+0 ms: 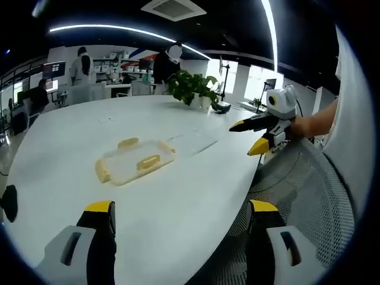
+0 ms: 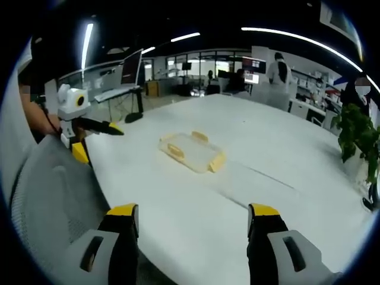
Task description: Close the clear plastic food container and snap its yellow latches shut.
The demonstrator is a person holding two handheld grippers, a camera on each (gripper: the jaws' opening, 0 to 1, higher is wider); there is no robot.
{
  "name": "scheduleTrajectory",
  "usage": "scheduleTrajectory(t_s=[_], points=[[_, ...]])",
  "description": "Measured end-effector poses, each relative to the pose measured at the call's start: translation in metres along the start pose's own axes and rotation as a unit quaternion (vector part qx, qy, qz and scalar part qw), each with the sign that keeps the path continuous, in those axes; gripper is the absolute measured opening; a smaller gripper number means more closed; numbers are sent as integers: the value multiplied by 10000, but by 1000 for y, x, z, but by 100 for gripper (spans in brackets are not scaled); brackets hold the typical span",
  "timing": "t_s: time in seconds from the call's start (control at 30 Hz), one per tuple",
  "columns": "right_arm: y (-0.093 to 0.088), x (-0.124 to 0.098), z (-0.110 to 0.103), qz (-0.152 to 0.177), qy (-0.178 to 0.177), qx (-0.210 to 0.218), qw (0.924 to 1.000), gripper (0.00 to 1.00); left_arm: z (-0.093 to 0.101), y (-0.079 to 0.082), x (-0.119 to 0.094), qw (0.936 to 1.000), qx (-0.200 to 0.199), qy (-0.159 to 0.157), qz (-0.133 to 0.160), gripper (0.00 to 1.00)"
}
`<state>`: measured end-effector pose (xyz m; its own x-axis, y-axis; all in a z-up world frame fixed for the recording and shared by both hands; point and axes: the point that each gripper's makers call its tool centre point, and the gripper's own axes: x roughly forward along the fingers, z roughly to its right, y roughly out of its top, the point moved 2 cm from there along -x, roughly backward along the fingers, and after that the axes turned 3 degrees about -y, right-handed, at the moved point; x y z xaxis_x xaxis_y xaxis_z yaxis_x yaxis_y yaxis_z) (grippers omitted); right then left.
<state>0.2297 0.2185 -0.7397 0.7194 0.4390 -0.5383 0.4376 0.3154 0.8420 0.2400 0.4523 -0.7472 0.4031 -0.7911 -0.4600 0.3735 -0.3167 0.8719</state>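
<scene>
Yellow-tipped jaws of my left gripper (image 1: 181, 215) rise from the bottom of the left gripper view, spread wide over the near edge of a white table (image 1: 71, 142), pinching nothing. Just above them, left of centre, the clear food container (image 1: 135, 161) lies flat on the tabletop, its yellow latches (image 1: 148, 162) showing along its sides. My right gripper (image 1: 255, 135) reaches in from the right of the frame, well apart from the container, with its jaws parted. At lower right sits a grey mesh chair (image 1: 309, 196). A green plant (image 1: 191, 88) stands at the table's far edge, upper centre, and people stand beyond it.

From the right gripper view, my right gripper (image 2: 193, 215) stands spread and bare at the bottom, the container (image 2: 192, 152) in mid-frame on the table (image 2: 285, 154). My left gripper (image 2: 98, 139) shows at left, jaws apart, over the mesh chair (image 2: 53, 190). The plant (image 2: 359, 139) is at far right.
</scene>
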Motion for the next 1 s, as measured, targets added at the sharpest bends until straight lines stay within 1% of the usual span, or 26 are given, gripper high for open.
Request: scheduleTrajectory(t_s=[0.3,0.4,0.57,0.87,1.0], points=[[-4,1,0,-67,3,25,10000,75,2,-1,0,10000,22,-16,-32,90],[-4,1,-1,-63,28,0,10000,74,1,-3,0,10000,-11,9,-45,90],[-2,0,0,-32,20,-1,10000,74,0,-1,0,10000,-2,40,-11,89],[1,-1,1,33,1,53,10000,74,1,-1,0,10000,-3,9,-46,89],[1,-1,1,56,6,64,10000,74,4,-2,1,9999,15,-77,-110,88]])
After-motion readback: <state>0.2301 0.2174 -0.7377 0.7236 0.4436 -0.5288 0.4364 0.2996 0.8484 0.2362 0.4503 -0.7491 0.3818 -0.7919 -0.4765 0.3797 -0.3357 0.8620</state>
